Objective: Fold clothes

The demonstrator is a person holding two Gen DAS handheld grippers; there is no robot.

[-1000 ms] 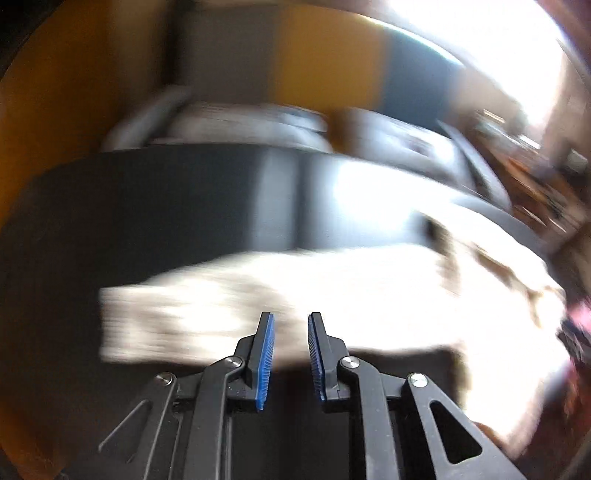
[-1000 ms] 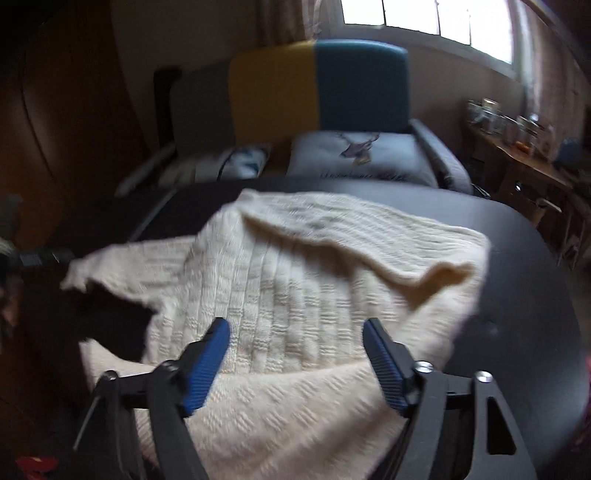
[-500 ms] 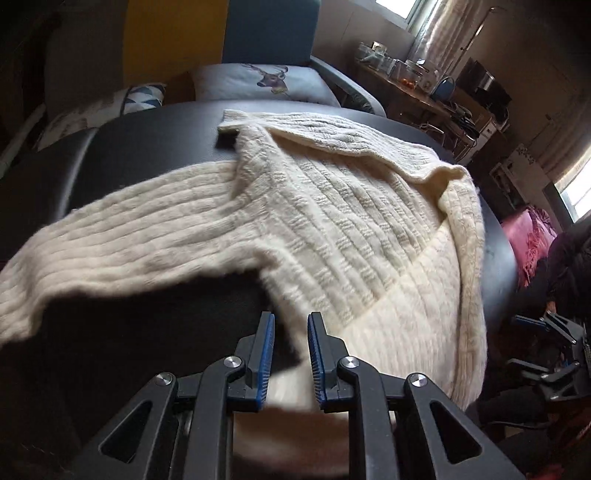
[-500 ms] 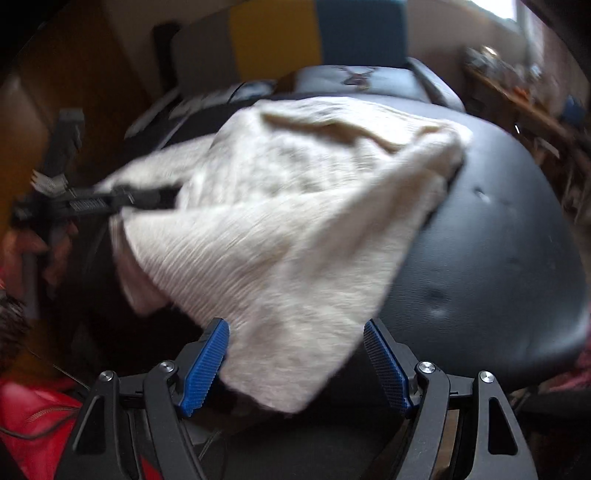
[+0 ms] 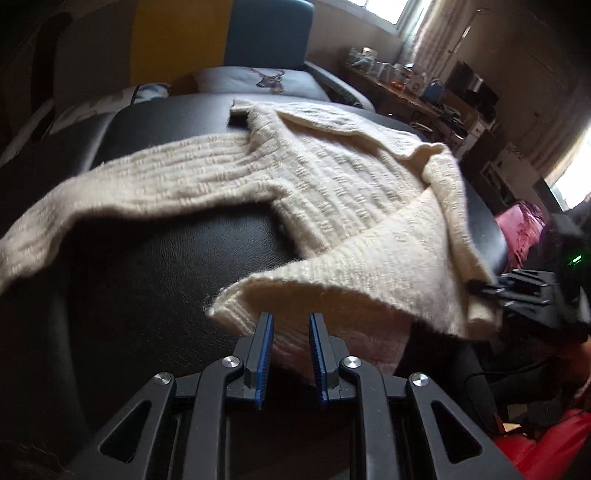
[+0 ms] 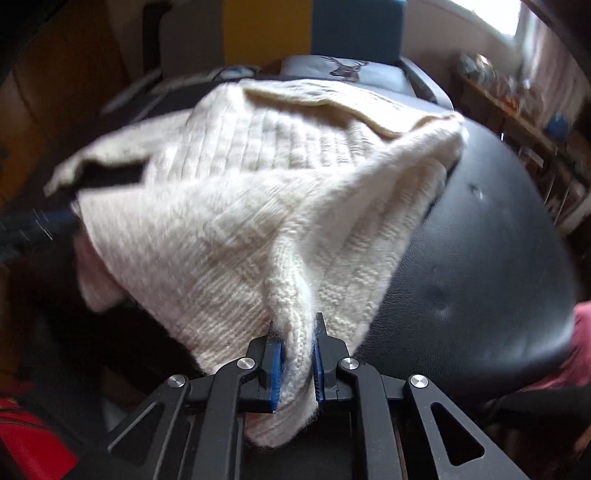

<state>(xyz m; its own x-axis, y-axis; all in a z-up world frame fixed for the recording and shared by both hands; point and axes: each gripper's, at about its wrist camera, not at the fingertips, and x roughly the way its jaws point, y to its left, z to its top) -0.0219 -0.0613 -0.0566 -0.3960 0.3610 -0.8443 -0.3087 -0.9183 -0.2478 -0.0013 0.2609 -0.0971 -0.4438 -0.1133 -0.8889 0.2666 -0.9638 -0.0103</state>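
A cream knitted sweater (image 5: 351, 184) lies spread over a black leather surface (image 5: 147, 277), one sleeve (image 5: 147, 184) stretched out to the left. My left gripper (image 5: 291, 321) is at the near left corner of the hem, which is raised off the leather, with cream fabric between its narrow-set fingers. My right gripper (image 6: 297, 332) is shut on a bunched ridge of the sweater (image 6: 258, 184) hem. In the left wrist view the right gripper (image 5: 491, 291) pinches the far hem corner. The left gripper (image 6: 62, 221) shows at the sweater's left edge in the right wrist view.
A chair with a yellow and blue back (image 5: 221, 33) and a deer-print cushion (image 5: 258, 79) stands behind the surface. A cluttered desk (image 5: 406, 85) runs along the right wall. Pink cloth (image 5: 521, 229) and a red object (image 5: 546, 443) lie at the right.
My right gripper went from wide open to shut on the hem. My left gripper swung from the sleeve side to the near hem corner, which now hangs lifted.
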